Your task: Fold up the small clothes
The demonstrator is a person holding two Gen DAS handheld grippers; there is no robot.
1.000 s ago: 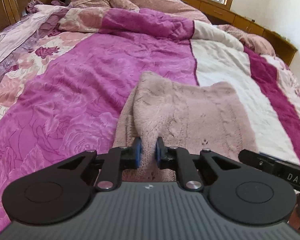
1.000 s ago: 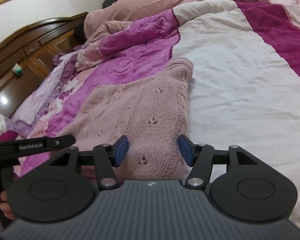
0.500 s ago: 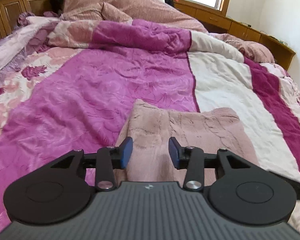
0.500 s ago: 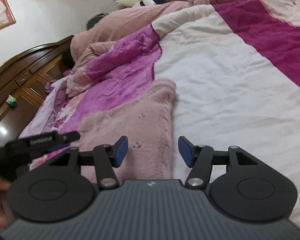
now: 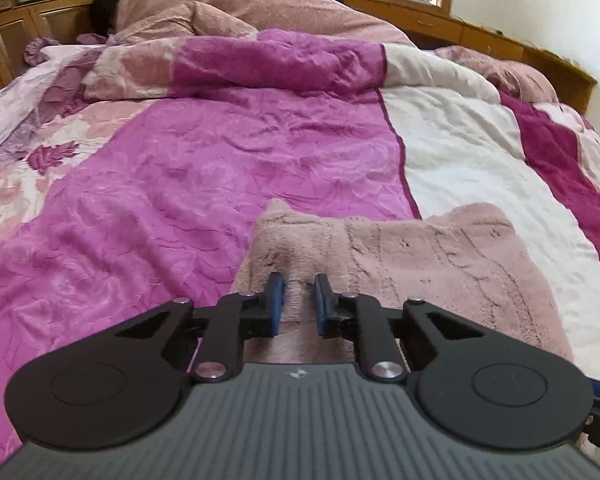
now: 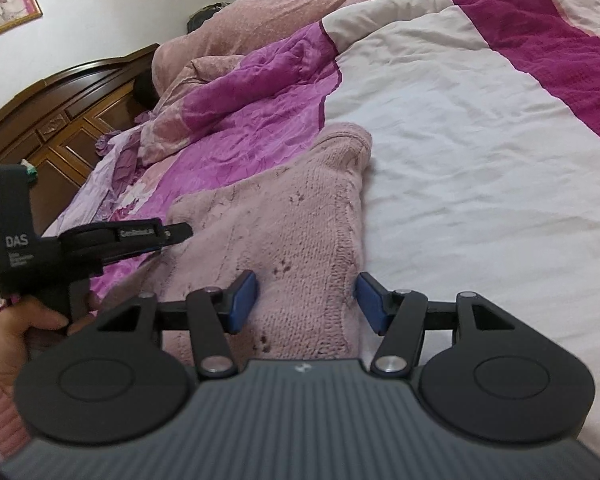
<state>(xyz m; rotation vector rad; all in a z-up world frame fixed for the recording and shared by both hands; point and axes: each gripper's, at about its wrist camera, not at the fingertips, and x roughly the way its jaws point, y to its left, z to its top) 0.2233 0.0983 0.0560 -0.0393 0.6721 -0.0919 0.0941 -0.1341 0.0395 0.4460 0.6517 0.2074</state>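
Observation:
A small dusty-pink knitted garment (image 5: 412,256) lies folded on the bed, partly on the magenta quilt and partly on the white stripe. It also shows in the right wrist view (image 6: 292,240). My left gripper (image 5: 298,304) is at the garment's near left edge, its jaws narrowed with a pinch of the pink knit between the blue pads. My right gripper (image 6: 306,300) is wide open, its pads either side of the garment's near right edge. The left gripper also shows from the side in the right wrist view (image 6: 168,234).
The bed quilt (image 5: 204,184) has magenta, floral and white stripes (image 6: 460,128). A person lies under a pink blanket (image 5: 236,4) at the head of the bed. A wooden headboard (image 6: 60,112) stands on the left and a window sill ledge (image 5: 480,36) on the far side.
My left gripper opened half a second ago and has now closed again on the garment's left edge. My right gripper stayed open and moved down closer to the garment.

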